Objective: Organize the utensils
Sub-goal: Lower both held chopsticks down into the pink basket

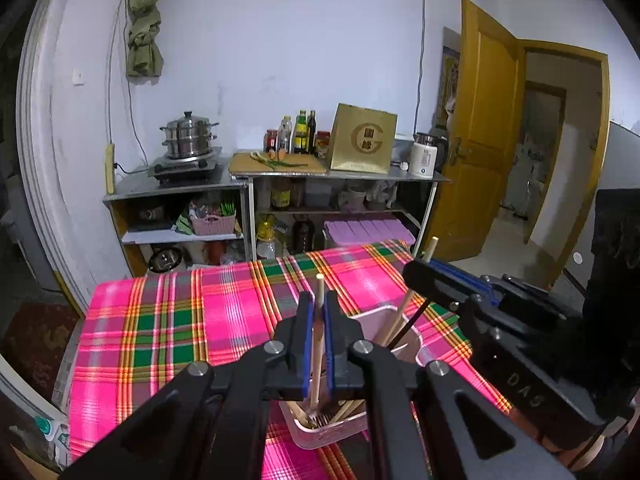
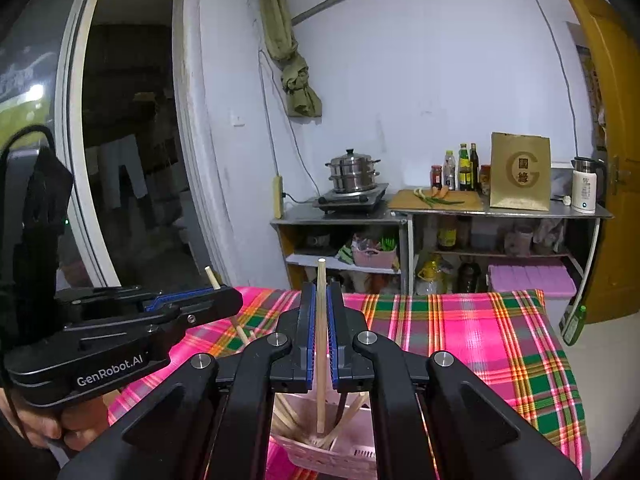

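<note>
Tools (image 1: 318,312) (image 2: 320,312) grip chopsticks (image 1: 318,344) (upright).

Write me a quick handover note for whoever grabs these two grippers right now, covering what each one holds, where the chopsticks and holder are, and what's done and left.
Left gripper: shut on a light wooden chopstick, held upright, lower end just above the pink holder.
Right gripper: shut on another light wooden chopstick, also upright, tip inside the same pink holder.
Holder stands on the plaid cloth, directly below both grippers.
Done: several chopsticks, light wood and at least one dark, already lean inside the holder.
Left: lower both chopsticks in and release. No other loose utensils show on the visible cloth, but the near part is hidden by the grippers.
</note>
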### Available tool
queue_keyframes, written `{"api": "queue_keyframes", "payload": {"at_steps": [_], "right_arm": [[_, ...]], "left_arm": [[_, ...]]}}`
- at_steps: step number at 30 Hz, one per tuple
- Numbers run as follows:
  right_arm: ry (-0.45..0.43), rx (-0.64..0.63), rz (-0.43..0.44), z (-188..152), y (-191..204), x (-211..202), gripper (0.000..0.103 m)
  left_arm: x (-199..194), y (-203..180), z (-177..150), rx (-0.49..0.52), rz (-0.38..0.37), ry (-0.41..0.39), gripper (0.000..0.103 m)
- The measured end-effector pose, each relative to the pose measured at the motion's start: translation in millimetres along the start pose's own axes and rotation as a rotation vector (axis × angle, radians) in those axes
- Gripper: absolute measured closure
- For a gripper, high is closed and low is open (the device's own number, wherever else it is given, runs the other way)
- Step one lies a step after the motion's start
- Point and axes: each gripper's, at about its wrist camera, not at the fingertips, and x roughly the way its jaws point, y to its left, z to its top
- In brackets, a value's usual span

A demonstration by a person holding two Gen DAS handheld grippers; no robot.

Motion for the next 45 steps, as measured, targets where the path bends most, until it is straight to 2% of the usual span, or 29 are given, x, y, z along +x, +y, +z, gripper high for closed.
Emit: {"api": "queue_keyframes", "payload": {"at_steps": [2, 8, 19, 31, 39, 41, 42, 43, 45], "right_arm": [[0.017, 0.002, -0.003, -5, -2, 7, 0.098], [-0.006, -0.018, -0.018, -10, -2, 5, 0.098], [-0.019, -0.026, -0.006, -9, -1, 6, 0.098], [0.077, -0.014, -0.024, -39, -9, 31, 0.098], [0.105, -0.021, -0.023, -43, -10, 30, 0.098], [0.107, -0.032, -0.027, -44, -8, 28, 0.094], [0.107, -0.034, -0.027, -44, -8, 26, 0.086], [0.106, -0.031, -0.021, -44, -8, 25, 0.083], [0.107, -0.03, -0.016, -45, -7, 20, 0.083]], "left_arm": [[8, 1, -6, -0.005, 0.0, 0.017, 0.097], [28, 3, -23, -0.006, 0.005, 0.06, 0.097], [36, 2, -35, -0.002, -0.002, 0.085, 0.097], [37, 2, -41, 0.003, -0.028, 0.08, 0.097], [45, 4, -47, -0.006, -0.021, 0.118, 0.097], [44, 5, -48, -0.011, -0.023, 0.12, 0.097], [44, 5, -49, -0.013, -0.024, 0.124, 0.097], [43, 5, -49, -0.014, -0.023, 0.128, 0.095], [40, 5, -51, -0.016, -0.02, 0.131, 0.09]]}}
